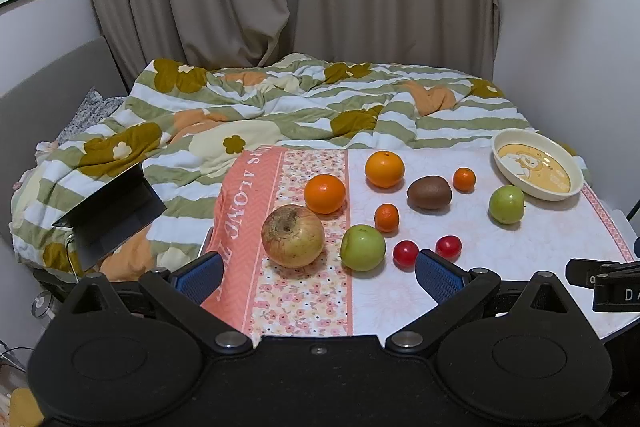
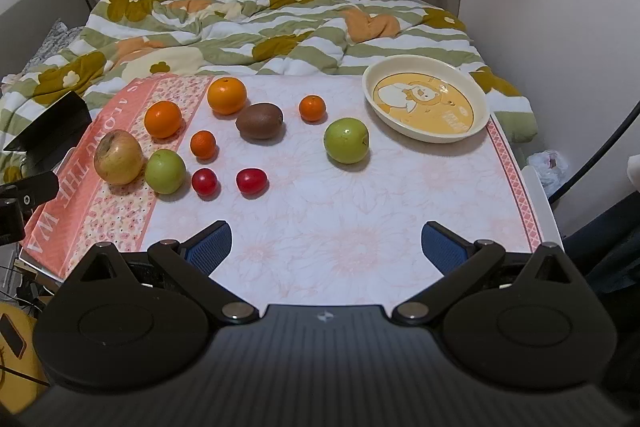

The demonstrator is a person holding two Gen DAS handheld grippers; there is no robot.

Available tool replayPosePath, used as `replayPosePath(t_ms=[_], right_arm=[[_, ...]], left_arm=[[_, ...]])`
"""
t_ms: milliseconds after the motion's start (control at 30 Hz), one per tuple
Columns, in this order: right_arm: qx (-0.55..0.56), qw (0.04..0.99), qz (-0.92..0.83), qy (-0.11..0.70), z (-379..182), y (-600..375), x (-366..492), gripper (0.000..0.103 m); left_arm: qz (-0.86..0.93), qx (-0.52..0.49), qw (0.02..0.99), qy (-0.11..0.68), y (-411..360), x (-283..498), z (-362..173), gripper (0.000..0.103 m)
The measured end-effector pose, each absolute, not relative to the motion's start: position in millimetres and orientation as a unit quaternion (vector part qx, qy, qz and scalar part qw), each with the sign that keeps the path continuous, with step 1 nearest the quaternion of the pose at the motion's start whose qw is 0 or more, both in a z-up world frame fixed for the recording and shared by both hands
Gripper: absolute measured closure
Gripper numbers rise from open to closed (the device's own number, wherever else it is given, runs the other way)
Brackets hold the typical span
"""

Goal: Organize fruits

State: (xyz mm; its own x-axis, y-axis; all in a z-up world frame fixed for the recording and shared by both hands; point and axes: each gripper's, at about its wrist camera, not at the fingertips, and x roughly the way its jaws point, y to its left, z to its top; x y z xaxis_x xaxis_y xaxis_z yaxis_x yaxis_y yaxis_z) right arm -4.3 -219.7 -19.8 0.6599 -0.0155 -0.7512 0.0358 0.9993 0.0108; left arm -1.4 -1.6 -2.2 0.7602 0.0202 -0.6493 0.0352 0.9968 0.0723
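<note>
Fruit lies loose on the tablecloth (image 2: 360, 211): a yellowish apple (image 1: 293, 235) (image 2: 118, 157), two green apples (image 1: 362, 247) (image 2: 346, 140), two oranges (image 1: 324, 193) (image 2: 227, 95), two small mandarins (image 1: 387, 217) (image 2: 312, 108), a kiwi (image 1: 429, 192) (image 2: 259, 121) and two red tomatoes (image 1: 406, 253) (image 2: 251, 181). An empty cream dish (image 1: 537, 165) (image 2: 426, 98) stands at the far right. My left gripper (image 1: 320, 277) is open, just short of the yellowish apple and near green apple. My right gripper (image 2: 326, 247) is open and empty over bare cloth.
A bed with a striped floral quilt (image 1: 280, 107) lies behind the table. A dark open laptop (image 1: 112, 215) sits on the quilt at left. The table's right edge (image 2: 536, 195) is near a wall. Part of the right gripper (image 1: 608, 279) shows at the left view's edge.
</note>
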Motion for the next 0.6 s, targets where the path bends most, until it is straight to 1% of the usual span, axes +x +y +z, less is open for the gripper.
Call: replayPosePath(t_ms=[600], right_arm=[[0.014, 0.912, -0.014, 0.409, -16.8, -219.2, -7.8, 0.000]], left_arm=[[-0.003, 0.037, 0.938, 0.345, 2.8, -4.6, 1.2, 0.000]])
